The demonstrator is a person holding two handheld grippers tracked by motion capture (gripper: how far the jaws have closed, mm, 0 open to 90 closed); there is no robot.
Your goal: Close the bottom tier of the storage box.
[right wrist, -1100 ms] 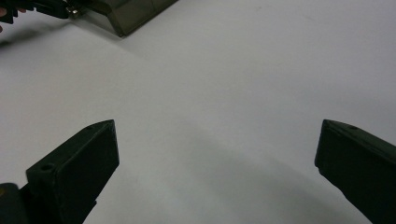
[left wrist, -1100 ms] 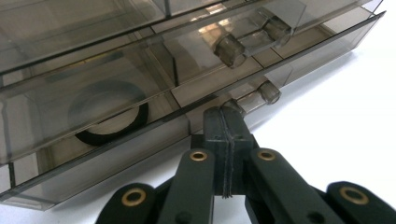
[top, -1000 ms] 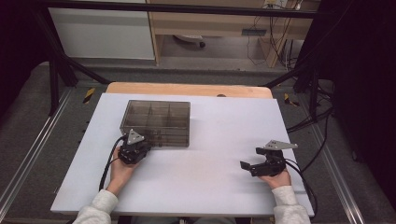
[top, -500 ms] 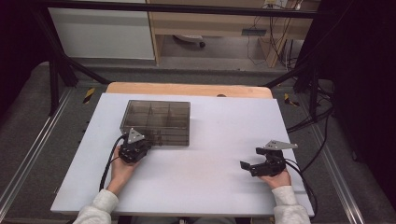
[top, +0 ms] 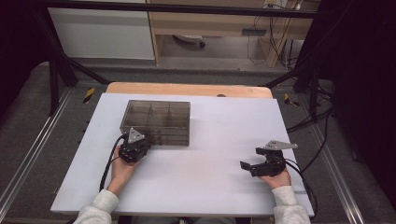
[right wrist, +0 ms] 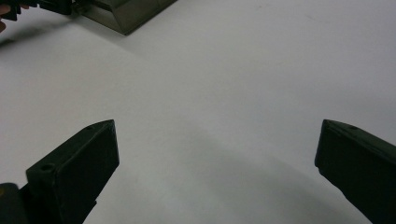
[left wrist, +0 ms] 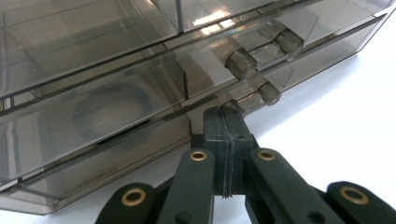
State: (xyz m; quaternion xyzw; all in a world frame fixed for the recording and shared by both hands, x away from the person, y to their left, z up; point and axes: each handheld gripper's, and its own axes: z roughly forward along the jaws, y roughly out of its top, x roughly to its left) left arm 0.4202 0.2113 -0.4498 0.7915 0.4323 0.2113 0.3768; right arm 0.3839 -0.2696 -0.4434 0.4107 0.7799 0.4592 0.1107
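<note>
Box: smoky translucent plastic drawer organiser (top: 156, 122) sits on the white table (top: 210, 182), left of centre, toward the far edge.
Left gripper: my left gripper (left wrist: 227, 122) is at the box's near face, jaws pressed together; whether they pinch a small drawer knob (left wrist: 242, 64) or just touch the front, I can't tell.
Right gripper: my right gripper (right wrist: 215, 163) rests near right, jaws wide apart, holding nothing.
Handling: I judge it light, rigid, slick, liable to skid when tugged.
Hold: I'd pinch a knob, and brace the box's right side.
</note>
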